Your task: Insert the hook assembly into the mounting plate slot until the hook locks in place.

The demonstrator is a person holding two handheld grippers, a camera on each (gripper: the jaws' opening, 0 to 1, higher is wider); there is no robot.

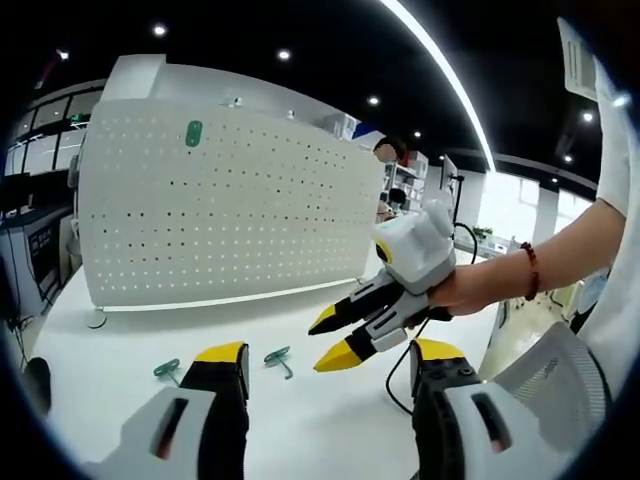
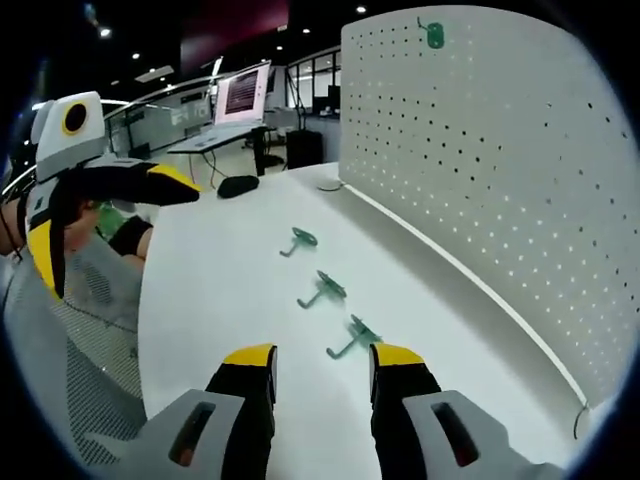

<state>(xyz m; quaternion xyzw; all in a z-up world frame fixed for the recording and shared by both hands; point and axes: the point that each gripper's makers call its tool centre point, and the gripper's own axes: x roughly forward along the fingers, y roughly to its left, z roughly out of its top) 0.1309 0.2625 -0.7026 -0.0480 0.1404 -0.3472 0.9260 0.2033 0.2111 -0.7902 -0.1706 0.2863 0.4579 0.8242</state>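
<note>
Both claws are released. The right claw [image 2: 322, 362] should pinch the nearest green hook [image 2: 353, 337] by its stem. The left claw [image 1: 330, 362] waits.

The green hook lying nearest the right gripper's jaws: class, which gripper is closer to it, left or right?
Right. The right gripper has the hook just ahead of its open jaws; the left gripper hovers farther off, beyond the table's edge.

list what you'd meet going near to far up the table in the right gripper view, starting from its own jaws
right gripper → nearest green hook → middle green hook → far green hook → black mouse → monitor
</note>
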